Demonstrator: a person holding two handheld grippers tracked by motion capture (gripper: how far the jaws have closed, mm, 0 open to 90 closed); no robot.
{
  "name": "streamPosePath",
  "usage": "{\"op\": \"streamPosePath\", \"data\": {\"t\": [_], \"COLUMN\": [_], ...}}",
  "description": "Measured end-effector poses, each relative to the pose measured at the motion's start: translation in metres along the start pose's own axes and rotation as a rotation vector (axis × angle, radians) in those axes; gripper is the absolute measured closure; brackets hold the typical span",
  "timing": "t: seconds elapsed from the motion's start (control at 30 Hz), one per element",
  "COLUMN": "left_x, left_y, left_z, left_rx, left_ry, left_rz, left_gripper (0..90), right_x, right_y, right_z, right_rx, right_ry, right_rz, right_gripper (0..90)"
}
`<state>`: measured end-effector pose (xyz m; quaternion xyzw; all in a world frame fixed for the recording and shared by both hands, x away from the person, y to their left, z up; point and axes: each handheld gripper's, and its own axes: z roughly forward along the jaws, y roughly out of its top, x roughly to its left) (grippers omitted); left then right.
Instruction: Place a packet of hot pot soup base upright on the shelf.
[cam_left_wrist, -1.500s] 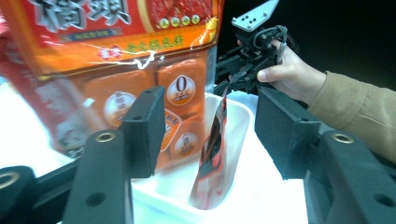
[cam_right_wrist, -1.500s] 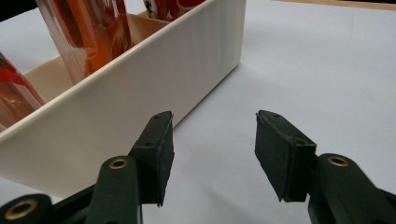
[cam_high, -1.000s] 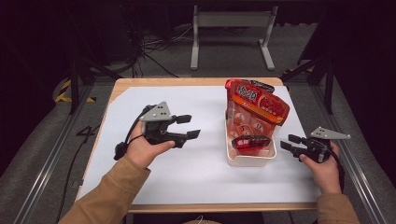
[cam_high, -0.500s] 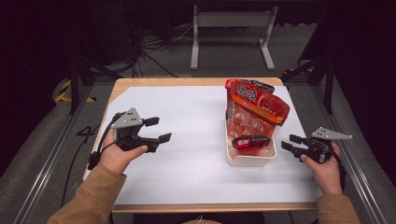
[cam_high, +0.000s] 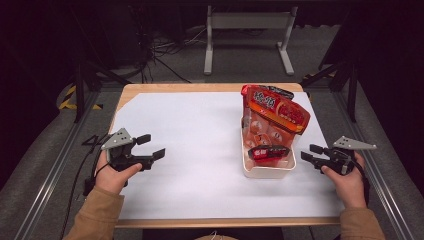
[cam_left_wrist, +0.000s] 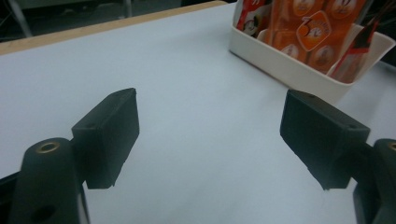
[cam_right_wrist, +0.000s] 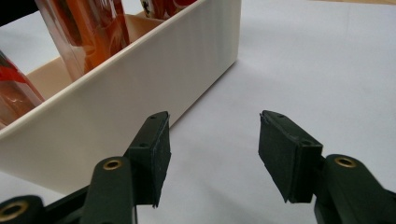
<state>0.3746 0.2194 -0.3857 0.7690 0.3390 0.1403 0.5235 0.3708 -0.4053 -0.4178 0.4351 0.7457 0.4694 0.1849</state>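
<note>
Both empty, jaws apart: left gripper (cam_high: 150, 147) just opened wider, well clear; right gripper (cam_high: 311, 152) beside white plastic bin (cam_high: 265, 172) of upright orange snack packets (cam_high: 275, 112), could nudge bin, topple packets

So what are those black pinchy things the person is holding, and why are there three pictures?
They are hand-held claws, one in each hand. The left claw and the right claw are both open and hold nothing; the left one's jaws have just been opening. The big picture comes from a camera above the table, which has a white cover. The other two come from little cameras riding on each claw, looking out between its two black jaws. On the table stands a white tub with red and orange snack packets standing in it. The right claw sits just beside the tub; the left is farther away.
</note>
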Motion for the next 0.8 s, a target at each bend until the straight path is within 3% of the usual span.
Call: {"op": "streamPosePath", "data": {"t": [0.3, 0.43, 0.67, 0.8], "left_x": [0.014, 0.021, 0.026, 0.026], "left_y": [-0.027, -0.036, -0.048, -0.048], "left_z": [0.0, 0.001, 0.004, 0.005], "left_rx": [-0.01, -0.01, -0.012, -0.001], "left_ry": [0.017, 0.042, 0.027, 0.036], "left_rz": [-0.061, -0.058, -0.074, -0.061], "left_gripper": [19.4, 17.8, 16.1, 14.6], "right_x": [0.0, 0.001, 0.002, 0.002], "right_y": [-0.001, -0.001, -0.001, -0.001], "right_z": [0.002, 0.003, 0.003, 0.003], "right_rx": [0.009, 0.013, 0.011, 0.012], "right_ry": [-0.001, -0.002, -0.001, -0.002], "right_rz": [-0.001, -0.008, -0.011, -0.011], "right_gripper": [43.7, 43.7, 43.6, 43.6]}}
